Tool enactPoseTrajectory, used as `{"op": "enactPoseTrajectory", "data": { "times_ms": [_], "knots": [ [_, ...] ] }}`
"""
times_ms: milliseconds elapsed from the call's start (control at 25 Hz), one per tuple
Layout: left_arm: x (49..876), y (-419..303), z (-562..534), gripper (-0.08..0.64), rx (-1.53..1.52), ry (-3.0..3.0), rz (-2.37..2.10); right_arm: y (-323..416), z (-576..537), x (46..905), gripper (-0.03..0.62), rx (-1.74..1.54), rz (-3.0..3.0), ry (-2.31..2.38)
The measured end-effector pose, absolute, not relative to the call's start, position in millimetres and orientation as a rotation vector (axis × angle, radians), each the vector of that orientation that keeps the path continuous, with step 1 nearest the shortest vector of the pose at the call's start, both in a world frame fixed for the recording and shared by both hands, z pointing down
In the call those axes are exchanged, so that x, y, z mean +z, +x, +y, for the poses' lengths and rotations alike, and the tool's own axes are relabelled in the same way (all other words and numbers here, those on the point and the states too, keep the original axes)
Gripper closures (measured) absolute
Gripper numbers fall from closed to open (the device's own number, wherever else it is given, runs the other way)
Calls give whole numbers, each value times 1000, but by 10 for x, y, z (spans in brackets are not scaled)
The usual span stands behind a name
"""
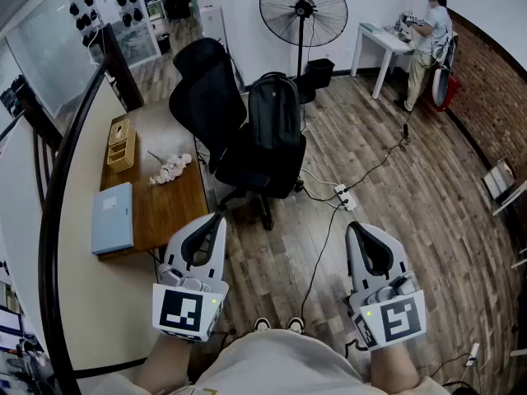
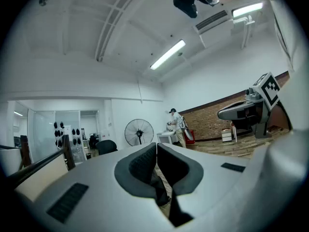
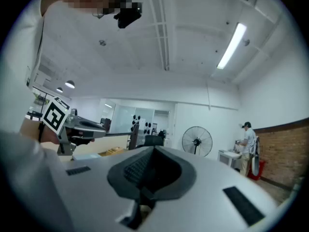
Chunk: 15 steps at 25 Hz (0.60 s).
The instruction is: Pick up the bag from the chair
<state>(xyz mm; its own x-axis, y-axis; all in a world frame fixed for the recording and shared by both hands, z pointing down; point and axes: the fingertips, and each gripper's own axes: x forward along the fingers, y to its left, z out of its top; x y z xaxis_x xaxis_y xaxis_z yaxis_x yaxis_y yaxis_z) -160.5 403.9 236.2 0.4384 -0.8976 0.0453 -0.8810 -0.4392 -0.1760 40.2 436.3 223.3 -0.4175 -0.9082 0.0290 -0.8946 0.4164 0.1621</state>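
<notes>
Left tongs [image 1: 217, 219] and right tongs [image 1: 352, 228] closed; bag [image 1: 274, 120] on chair [image 1: 202, 89].

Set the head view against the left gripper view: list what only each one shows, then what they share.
Only the head view: the bag on the chair, the flowers, the floor cable. Only the left gripper view: the ceiling lights. Both: the fan, the person at the white table, the left gripper and the right gripper, each shut.
</notes>
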Motion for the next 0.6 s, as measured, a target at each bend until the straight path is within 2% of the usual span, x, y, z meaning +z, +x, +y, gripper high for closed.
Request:
{"op": "enactPoseTrajectory", "data": {
  "times_ms": [600],
  "knots": [
    [2426, -1410, 4078, 551, -215, -2587, 1556, 593, 4376, 2227, 589, -128, -2581, 1673]
  ]
}}
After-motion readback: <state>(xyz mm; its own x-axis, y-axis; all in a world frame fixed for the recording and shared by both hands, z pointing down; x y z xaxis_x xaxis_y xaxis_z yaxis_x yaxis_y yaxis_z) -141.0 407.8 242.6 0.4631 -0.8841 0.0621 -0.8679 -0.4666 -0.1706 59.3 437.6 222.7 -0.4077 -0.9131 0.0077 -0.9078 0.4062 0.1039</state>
